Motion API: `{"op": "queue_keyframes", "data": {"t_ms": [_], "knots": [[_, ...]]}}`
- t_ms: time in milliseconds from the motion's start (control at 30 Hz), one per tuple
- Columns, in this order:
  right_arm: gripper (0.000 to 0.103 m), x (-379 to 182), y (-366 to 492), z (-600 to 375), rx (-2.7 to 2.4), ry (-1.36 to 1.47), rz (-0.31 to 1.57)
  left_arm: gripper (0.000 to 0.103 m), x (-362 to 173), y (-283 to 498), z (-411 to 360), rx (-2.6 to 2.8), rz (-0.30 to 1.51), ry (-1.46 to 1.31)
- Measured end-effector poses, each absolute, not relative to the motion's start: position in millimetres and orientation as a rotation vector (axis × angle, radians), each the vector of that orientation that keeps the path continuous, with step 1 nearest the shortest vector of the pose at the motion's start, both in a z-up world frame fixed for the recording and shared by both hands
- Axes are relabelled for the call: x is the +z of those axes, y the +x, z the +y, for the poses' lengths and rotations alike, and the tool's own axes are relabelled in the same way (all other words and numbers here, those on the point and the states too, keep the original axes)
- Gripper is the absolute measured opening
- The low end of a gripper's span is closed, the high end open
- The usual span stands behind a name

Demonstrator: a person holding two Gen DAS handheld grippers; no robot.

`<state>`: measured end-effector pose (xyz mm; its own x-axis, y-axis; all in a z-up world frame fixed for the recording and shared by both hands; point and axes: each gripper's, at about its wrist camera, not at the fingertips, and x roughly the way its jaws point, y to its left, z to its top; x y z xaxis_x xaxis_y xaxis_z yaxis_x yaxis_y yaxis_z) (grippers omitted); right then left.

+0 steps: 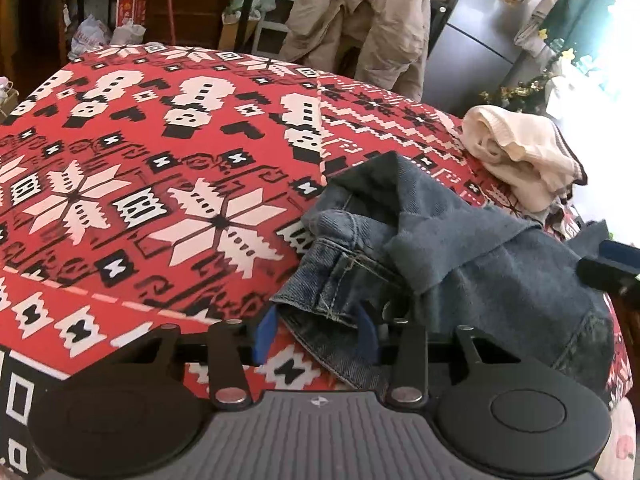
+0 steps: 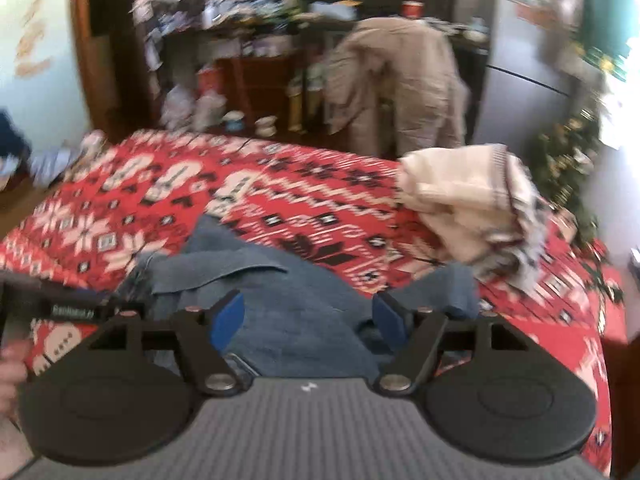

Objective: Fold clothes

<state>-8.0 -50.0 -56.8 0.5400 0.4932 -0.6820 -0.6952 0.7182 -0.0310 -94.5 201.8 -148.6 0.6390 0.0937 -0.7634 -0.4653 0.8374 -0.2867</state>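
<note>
I see the denim garment (image 1: pixel 460 264) crumpled at the near right of the red patterned desk (image 1: pixel 140 168), its long axis running near-left to far-right, near the cream sweater (image 1: pixel 524 156). My left hand-held gripper (image 1: pixel 316 334) has its jaws spread around the denim hem, not clamped. My right hand-held gripper (image 2: pixel 308 318) hovers wide open above the denim.

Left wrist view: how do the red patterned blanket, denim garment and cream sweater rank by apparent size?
1. red patterned blanket
2. denim garment, though nearness to the camera inflates it
3. cream sweater, farther off, so its true size is unsure

denim jacket (image 1: pixel 460 248) blue | cloth (image 1: pixel 120 184) red-white-black geometric | sweater (image 1: pixel 520 152) cream
</note>
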Motion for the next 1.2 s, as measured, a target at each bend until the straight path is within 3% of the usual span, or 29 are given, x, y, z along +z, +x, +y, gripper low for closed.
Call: {"op": "queue_keyframes", "data": {"t_ms": [67, 133, 267, 300, 367, 400, 500, 633, 1033, 1200], "knots": [[0.081, -63, -1, -35, 0.758, -0.359, 0.719, 0.025, -149, -93, 204, 0.318, 0.82, -0.51], [0.086, -71, 10, -22, 0.798, -0.396, 0.761, 0.022, -148, -93, 204, 0.32, 0.812, -0.51], [0.082, -90, 32, -1, 0.871, -0.417, 0.875, 0.02, -145, -94, 203, 0.327, 0.796, -0.508], [0.077, -94, 34, 3, 0.886, -0.418, 0.899, 0.019, -145, -95, 203, 0.329, 0.792, -0.507], [0.05, -102, 33, 9, 0.902, -0.427, 0.918, 0.015, -143, -95, 202, 0.332, 0.783, -0.505], [0.041, -104, 30, 11, 0.9, -0.439, 0.911, 0.01, -142, -95, 202, 0.334, 0.779, -0.505], [0.029, -106, 20, 16, 0.869, -0.471, 0.893, 0.003, -127, -94, 207, 0.319, 0.728, -0.534], [0.008, -83, 17, 14, 0.82, -0.395, 0.908, 0.002, -105, -93, 214, 0.296, 0.656, -0.575], [0.006, 9, 50, 1, 0.685, -0.152, 0.703, 0.003, -62, -96, 227, 0.288, 0.548, -0.582], [0.006, -10, 69, -7, 0.598, -0.191, 0.746, 0.005, -78, -111, 225, 0.279, 0.615, -0.579]]}}
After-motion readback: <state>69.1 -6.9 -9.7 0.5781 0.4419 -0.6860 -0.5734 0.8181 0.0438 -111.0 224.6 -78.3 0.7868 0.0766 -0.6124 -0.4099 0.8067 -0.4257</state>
